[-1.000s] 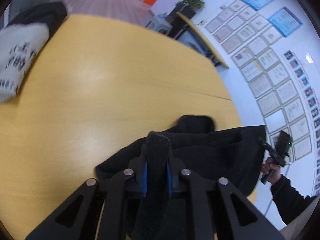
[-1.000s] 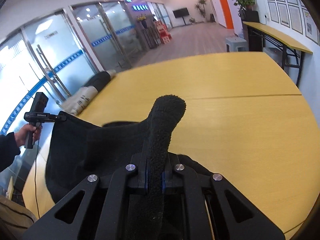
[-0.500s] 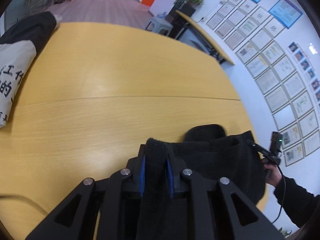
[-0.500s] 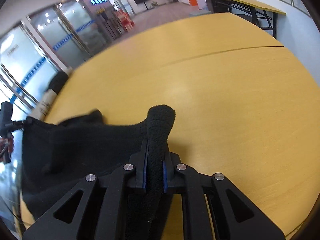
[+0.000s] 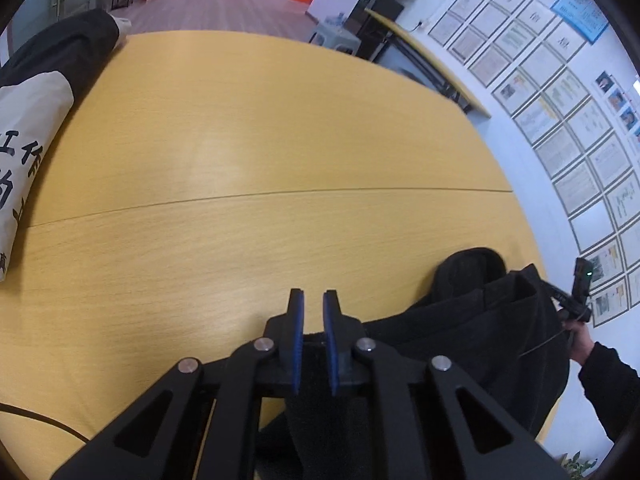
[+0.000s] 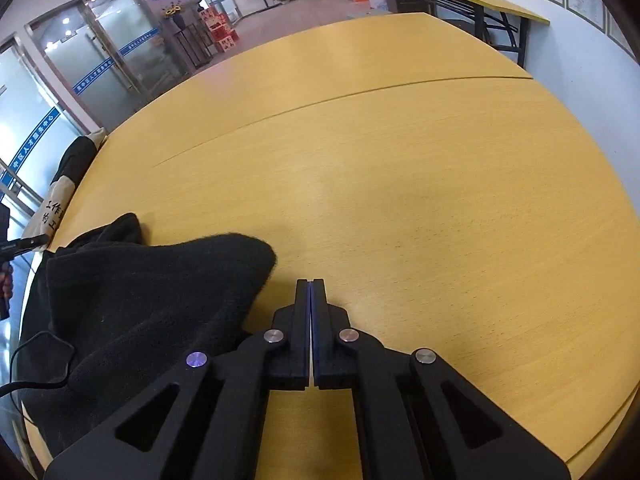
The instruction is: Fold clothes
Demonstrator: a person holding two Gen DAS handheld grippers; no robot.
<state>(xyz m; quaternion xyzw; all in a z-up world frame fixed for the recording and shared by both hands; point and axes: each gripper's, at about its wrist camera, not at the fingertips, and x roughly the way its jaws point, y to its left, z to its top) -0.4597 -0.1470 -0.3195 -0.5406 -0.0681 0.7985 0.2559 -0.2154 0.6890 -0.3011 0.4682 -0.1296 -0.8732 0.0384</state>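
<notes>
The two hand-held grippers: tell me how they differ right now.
The left hand-held gripper has a gap between its blue pads, with table showing through; the right hand-held gripper has its jaws pressed together. The black garment lies under and behind the left one but off to the side of the right one. Neither holds any cloth, and both are over the yellow table.

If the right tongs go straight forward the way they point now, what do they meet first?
Probably nothing soon: ahead of the right tongs lies only bare yellow table. The black garment sits off to their left, outside that line. Their height above the tabletop is unclear.
</notes>
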